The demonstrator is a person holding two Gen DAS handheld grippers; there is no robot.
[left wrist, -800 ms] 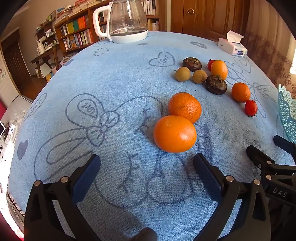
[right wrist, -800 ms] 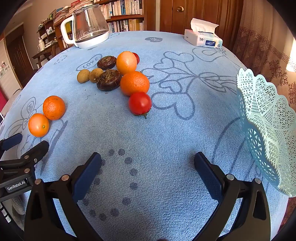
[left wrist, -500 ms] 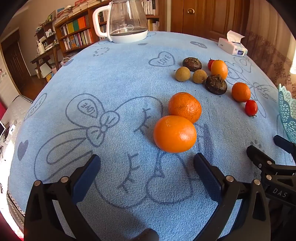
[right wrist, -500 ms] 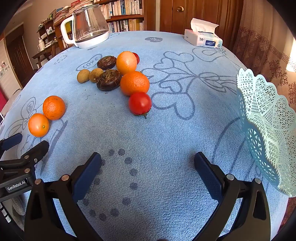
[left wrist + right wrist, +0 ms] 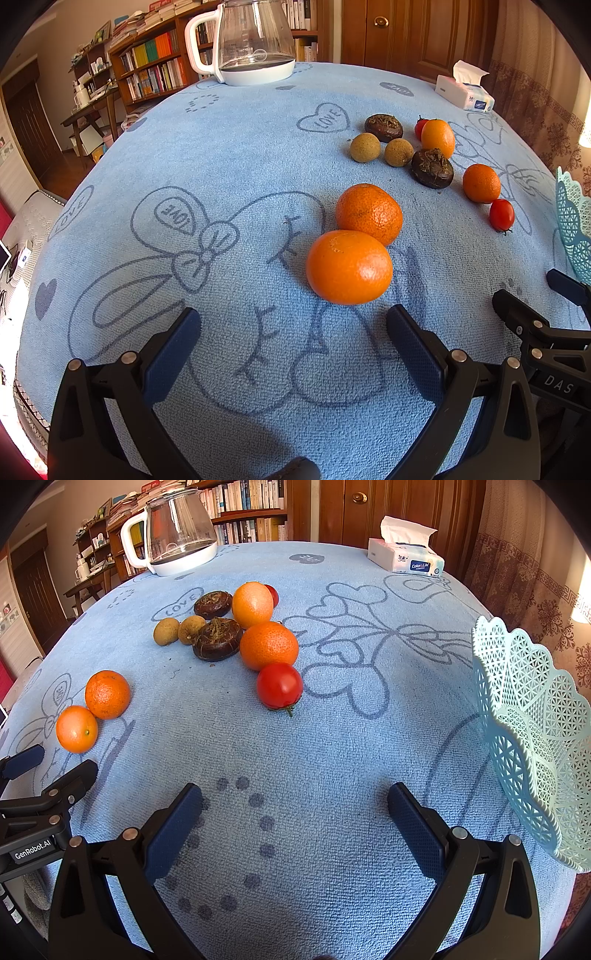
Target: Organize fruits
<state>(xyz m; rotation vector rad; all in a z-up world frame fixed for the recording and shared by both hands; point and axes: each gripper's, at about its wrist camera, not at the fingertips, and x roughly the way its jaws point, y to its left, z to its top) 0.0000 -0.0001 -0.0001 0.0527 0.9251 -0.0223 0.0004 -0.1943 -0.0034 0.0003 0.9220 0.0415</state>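
L gripper [image 5: 293,328] low, jaws wide, facing near orange [image 5: 349,266] | R gripper [image 5: 294,805] low, jaws wide

Bright daylight from the right, soft shadows, sharp focus, strong fisheye edge distortion

A clear glass kettle with a white handle and base [image 5: 173,531] is standing at the far edge of the blue patterned-cloth counter [image 5: 332,738], well apart from a white tissue box [image 5: 404,555]; wooden bookshelves [image 5: 155,62] are lining the wall behind.
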